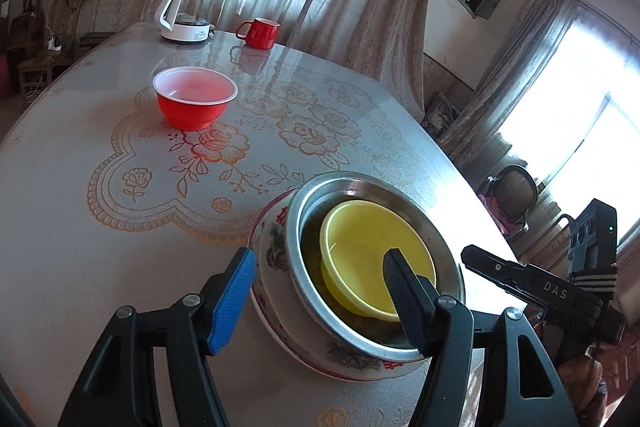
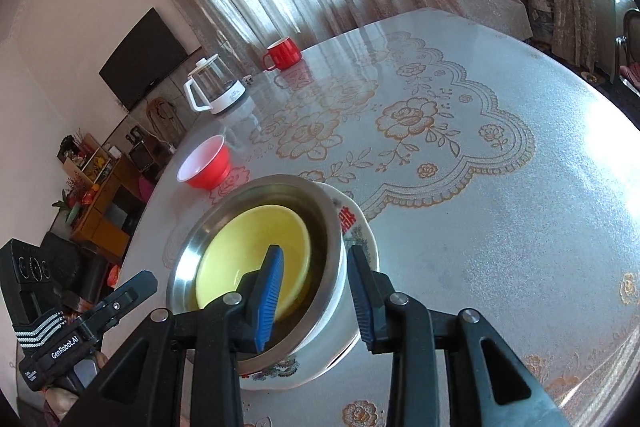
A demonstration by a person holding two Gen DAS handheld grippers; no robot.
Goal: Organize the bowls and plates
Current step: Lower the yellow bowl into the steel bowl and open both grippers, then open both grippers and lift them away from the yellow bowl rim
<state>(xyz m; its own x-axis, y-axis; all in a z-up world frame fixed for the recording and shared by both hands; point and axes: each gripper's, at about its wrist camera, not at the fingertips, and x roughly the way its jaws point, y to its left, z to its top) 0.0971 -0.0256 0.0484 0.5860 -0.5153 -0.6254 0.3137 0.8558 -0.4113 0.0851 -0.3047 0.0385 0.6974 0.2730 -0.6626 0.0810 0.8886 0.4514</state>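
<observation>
A yellow bowl (image 1: 376, 259) sits inside a steel bowl (image 1: 448, 259), which sits inside a floral ceramic bowl (image 1: 272, 247) near the table edge. My left gripper (image 1: 320, 295) is open and straddles the near wall of the stack, one finger outside the ceramic bowl, the other inside over the yellow bowl. My right gripper (image 2: 316, 295) is open and straddles the stack's wall from the other side; the same yellow bowl (image 2: 248, 251), steel bowl (image 2: 328, 223) and ceramic bowl (image 2: 366, 239) show there. A red bowl (image 1: 195, 98) with a white inside stands apart on the table, also in the right wrist view (image 2: 206, 163).
A round table (image 1: 60, 227) with a floral cover holds a red mug (image 1: 260, 33) and a glass kettle on a white base (image 1: 188, 13) at the far side. Curtains hang behind. A chair (image 1: 516, 191) stands past the table edge.
</observation>
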